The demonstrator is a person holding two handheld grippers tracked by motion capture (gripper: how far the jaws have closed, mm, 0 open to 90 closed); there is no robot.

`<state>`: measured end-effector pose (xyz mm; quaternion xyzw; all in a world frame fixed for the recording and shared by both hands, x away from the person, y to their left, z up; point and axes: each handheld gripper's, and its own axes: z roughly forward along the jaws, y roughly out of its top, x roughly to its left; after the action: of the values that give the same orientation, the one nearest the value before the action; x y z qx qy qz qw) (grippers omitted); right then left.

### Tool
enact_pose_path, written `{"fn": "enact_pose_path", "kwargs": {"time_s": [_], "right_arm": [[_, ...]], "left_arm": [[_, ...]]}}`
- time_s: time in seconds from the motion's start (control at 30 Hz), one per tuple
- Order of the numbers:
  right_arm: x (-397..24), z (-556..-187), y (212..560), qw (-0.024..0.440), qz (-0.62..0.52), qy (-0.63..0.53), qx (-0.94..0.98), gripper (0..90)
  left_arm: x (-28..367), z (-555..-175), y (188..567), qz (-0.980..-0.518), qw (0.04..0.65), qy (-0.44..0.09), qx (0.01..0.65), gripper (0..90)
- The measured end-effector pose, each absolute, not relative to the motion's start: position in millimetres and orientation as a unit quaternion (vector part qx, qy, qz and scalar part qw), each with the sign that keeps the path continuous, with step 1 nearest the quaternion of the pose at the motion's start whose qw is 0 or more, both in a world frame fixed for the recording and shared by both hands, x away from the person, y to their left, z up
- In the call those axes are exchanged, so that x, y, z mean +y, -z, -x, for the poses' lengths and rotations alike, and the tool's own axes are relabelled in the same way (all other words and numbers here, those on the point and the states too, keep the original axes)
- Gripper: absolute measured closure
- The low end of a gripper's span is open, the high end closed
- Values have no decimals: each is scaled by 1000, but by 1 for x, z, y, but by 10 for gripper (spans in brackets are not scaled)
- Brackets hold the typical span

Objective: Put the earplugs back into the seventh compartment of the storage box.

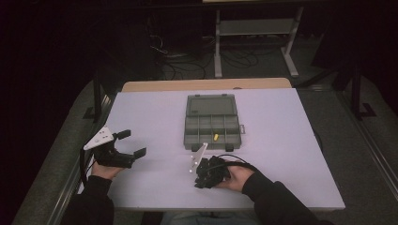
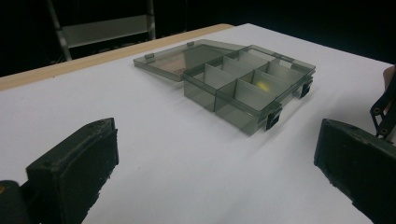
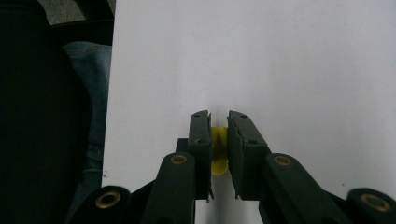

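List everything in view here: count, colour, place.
Table: one, white top, wooden far edge.
Organizer box: one, grey translucent, lid open flat, table centre.
Yellow piece in box: one, in a front-row compartment.
Yellow piece in jaws: one, pinched by the right gripper.
Shelf frame: one, white, floor beyond the table.
Cables: several, dark, on the floor.
Left gripper: black, open, left of the box.
Right gripper: black, near the front edge.

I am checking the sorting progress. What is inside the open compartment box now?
One small yellow piece lies in a front compartment of the compartment box. The other compartments look empty, though the dividers hide some corners.
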<state>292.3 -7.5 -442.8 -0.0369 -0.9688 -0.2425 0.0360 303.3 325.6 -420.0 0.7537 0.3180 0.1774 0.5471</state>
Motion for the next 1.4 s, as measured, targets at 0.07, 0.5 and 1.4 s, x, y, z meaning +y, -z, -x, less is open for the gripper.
{"fn": "enact_pose_path", "kwargs": {"time_s": [0.07, 0.5, 1.4], "right_arm": [[-8, -293, 442, 37, 36, 246, -968, 787], [-17, -301, 414, 18, 45, 269, -962, 789], [-33, -338, 367, -18, 70, 281, -957, 793]], "left_arm": [[326, -303, 420, -754, 547, -178, 318, 0], [326, -304, 420, -753, 547, -178, 319, 0], [326, -305, 420, -753, 547, -177, 320, 0]]}}
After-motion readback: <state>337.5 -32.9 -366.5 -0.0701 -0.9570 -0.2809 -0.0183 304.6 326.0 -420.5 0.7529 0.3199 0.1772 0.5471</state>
